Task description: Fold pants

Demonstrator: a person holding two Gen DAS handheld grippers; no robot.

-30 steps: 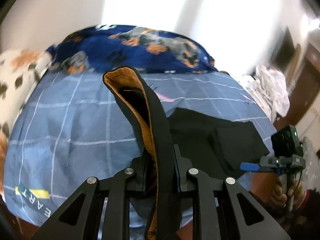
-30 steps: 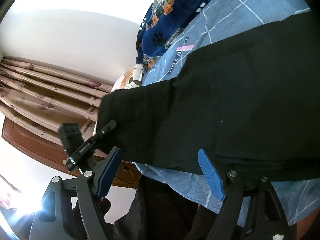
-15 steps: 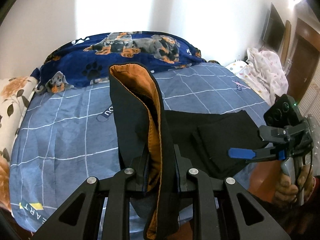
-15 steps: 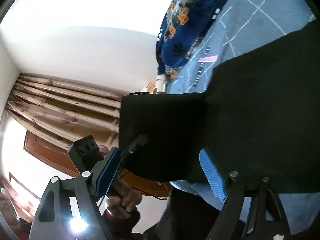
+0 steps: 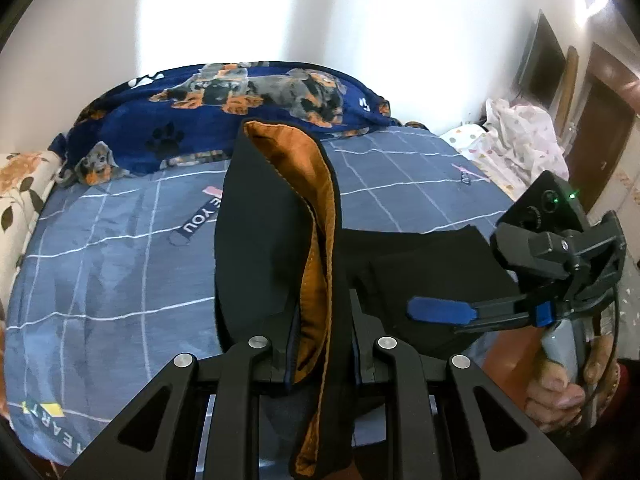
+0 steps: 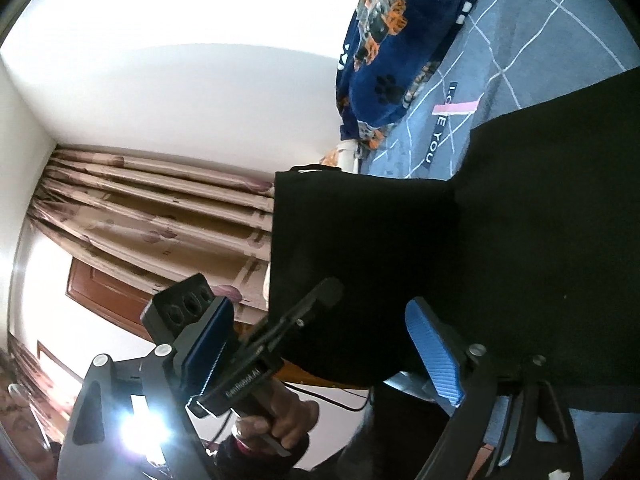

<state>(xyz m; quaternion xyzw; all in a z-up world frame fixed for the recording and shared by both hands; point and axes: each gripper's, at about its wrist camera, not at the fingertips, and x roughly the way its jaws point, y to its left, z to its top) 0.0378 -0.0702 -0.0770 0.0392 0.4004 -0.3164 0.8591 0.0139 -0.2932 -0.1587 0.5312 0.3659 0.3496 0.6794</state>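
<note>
On the blue checked bedspread (image 5: 120,264), near its front edge, lie black pants (image 5: 420,256) with an orange-brown lining, partly folded into a flat dark stack toward the right side. The left gripper (image 5: 320,344) has its jaws pinched on a raised section of the pants, the fabric standing up between the fingers with the lining showing along the fold and a strip hanging down below them. The right gripper (image 6: 320,356) has just been opening its jaws, which stand wide apart with blue pads bare; the edge of the black cloth lies beyond and between them, untouched by either pad. A hand (image 5: 560,380) grips the right gripper's handle at the bed's right edge, and another hand (image 6: 276,420) holds the left one. Along the far edge of the bed lies a dark blue blanket (image 5: 224,104) printed with dogs and paw marks, with a floral pillow (image 5: 20,188) at the far left corner. Pink curtains (image 6: 160,216) hang beyond.
</note>
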